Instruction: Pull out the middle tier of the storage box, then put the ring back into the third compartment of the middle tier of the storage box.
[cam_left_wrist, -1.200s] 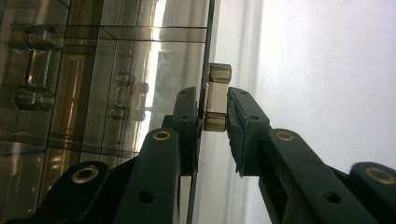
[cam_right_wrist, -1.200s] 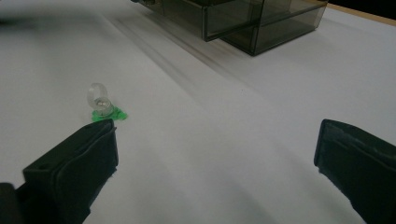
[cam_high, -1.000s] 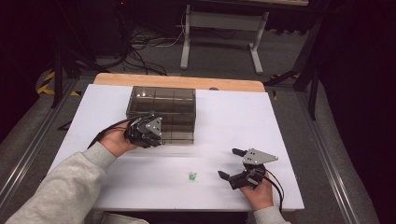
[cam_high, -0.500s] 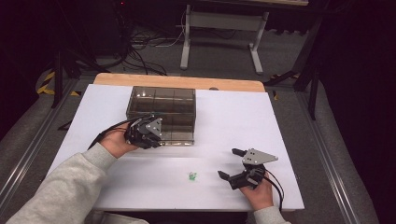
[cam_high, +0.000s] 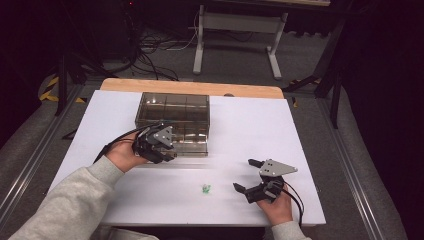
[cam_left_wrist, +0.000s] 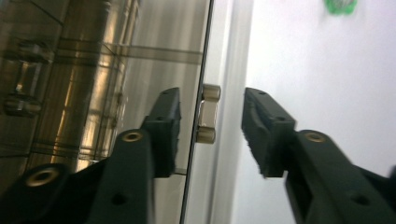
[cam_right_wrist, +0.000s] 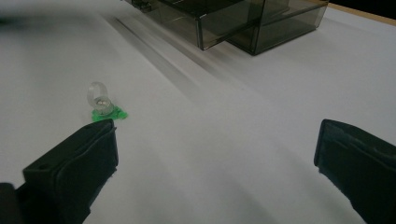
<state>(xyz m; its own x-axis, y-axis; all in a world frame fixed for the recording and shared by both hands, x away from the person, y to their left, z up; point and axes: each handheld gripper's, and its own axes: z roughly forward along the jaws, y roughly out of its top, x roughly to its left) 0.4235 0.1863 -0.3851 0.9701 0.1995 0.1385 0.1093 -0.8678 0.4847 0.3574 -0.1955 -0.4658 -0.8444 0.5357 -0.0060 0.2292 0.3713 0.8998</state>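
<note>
One smoky plastic compartment box (cam_high: 172, 122): rigid, light, slick; take its latch (cam_left_wrist: 208, 114). Left gripper (cam_left_wrist: 210, 128) spread astride it; right gripper (cam_high: 253, 175) released.

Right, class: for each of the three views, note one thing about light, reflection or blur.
High view: the white table is brightly lit while the surroundings are dark. Left gripper view: the smoky box mirrors warm streaks of light, and the green item is blurred. Right gripper view: the clear ring is sharp, with smeared streaks on the table behind it.
</note>
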